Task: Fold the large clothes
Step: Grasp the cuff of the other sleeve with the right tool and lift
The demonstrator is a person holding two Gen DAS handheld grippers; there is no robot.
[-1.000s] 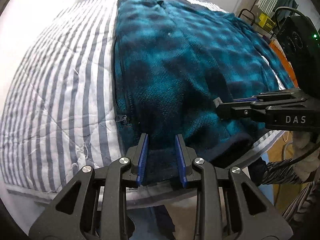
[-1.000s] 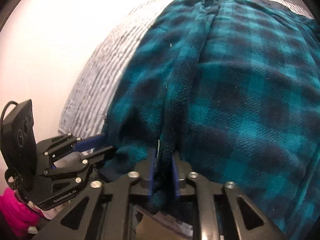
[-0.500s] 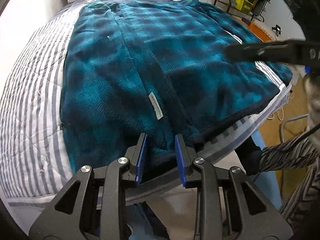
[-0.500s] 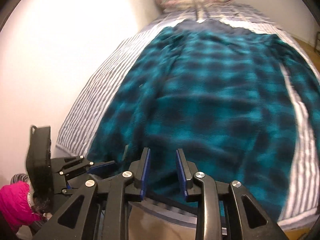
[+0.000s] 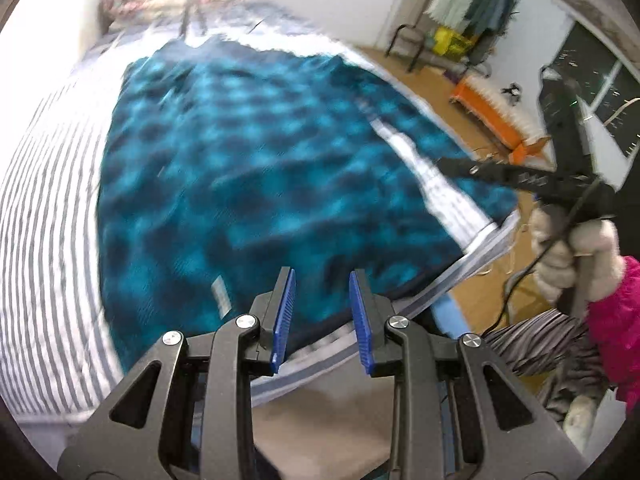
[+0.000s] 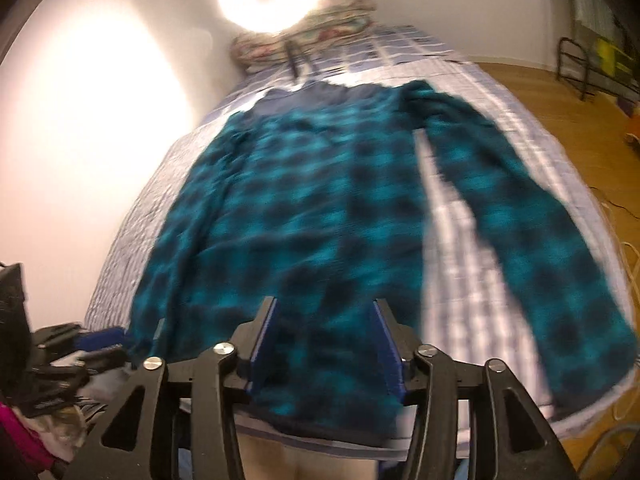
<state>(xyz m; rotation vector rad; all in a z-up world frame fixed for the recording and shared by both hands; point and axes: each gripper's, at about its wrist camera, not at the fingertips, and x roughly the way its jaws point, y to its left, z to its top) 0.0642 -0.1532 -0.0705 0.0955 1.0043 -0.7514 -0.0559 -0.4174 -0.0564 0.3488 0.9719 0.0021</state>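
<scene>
While the plaid jacket (image 6: 304,216) lies on the striped quilt (image 5: 48,248), left tongs (image 5: 322,316) gape empty and right tongs (image 6: 325,344) are opening, empty.

Setting: bedroom in a home. A bed (image 6: 472,240) with a grey-and-white striped quilt fills most of both views; folded floral bedding (image 6: 308,28) lies at its head against a plain white wall (image 6: 80,128). Wooden floor (image 5: 472,148) beside the bed. A clothes rack (image 5: 472,12) with hanging garments stands along the far wall (details blurred), and a dark window (image 5: 596,68) shows at right.
</scene>
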